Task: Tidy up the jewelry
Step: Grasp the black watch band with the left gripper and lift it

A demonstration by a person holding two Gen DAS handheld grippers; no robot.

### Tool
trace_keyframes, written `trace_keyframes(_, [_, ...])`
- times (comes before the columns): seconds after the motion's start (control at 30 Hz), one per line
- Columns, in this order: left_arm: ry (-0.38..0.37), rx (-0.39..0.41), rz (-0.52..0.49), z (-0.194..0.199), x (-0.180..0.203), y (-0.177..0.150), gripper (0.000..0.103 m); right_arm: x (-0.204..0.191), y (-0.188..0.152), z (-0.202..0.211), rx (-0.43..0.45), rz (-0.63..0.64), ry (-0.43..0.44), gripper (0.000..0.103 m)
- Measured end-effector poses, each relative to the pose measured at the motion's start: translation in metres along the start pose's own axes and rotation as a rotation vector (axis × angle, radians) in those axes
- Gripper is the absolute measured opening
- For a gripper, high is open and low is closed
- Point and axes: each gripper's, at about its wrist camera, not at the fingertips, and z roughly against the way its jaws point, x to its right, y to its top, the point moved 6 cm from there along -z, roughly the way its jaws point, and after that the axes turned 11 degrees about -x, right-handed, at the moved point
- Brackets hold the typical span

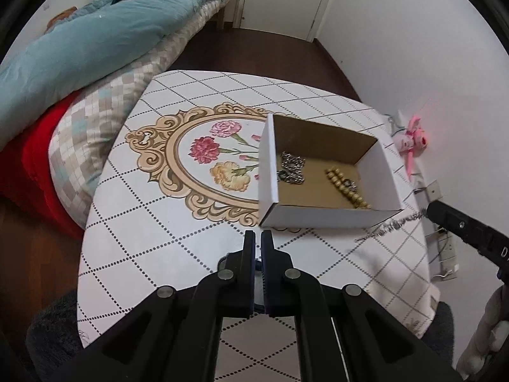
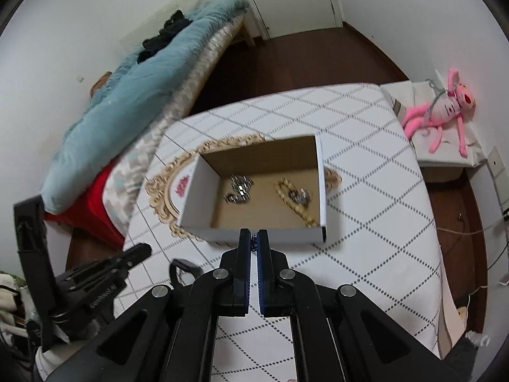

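So there's an open white cardboard box [image 1: 324,213] with a brown inside, sitting toward the right edge of the desk. In it, a tangled silver chain [image 1: 291,167] lies at the left and a gold bead strand [image 1: 346,187] with a small dark piece at the right. Another silver chain [image 1: 389,226] stretches out over the desk's right edge, just off the box's near right corner.

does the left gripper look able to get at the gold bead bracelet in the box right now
Probably yes. The left gripper sits just short of the box, which is open-topped with nothing over the gold bead bracelet. It would need to lift over the near wall, and its jaws look shut, so they must open first.
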Motion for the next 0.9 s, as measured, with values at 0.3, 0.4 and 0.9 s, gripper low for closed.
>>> trace_keyframes(0.3, [-0.067, -0.151, 0.167, -0.048, -0.026, -0.025, 0.037, 0.017, -0.016, -0.025, -0.054, -0.044, -0.001, 0.004])
trace_keyframes(0.4, [-0.072, -0.2, 0.207, -0.065, -0.028, -0.032, 0.037, 0.025, -0.024, -0.036, -0.075, -0.075, -0.002, 0.004])
trace_keyframes(0.9, [0.066, -0.176, 0.062, -0.087, 0.001, -0.025, 0.003, 0.04, -0.034, -0.055, -0.104, -0.107, -0.03, 0.004])
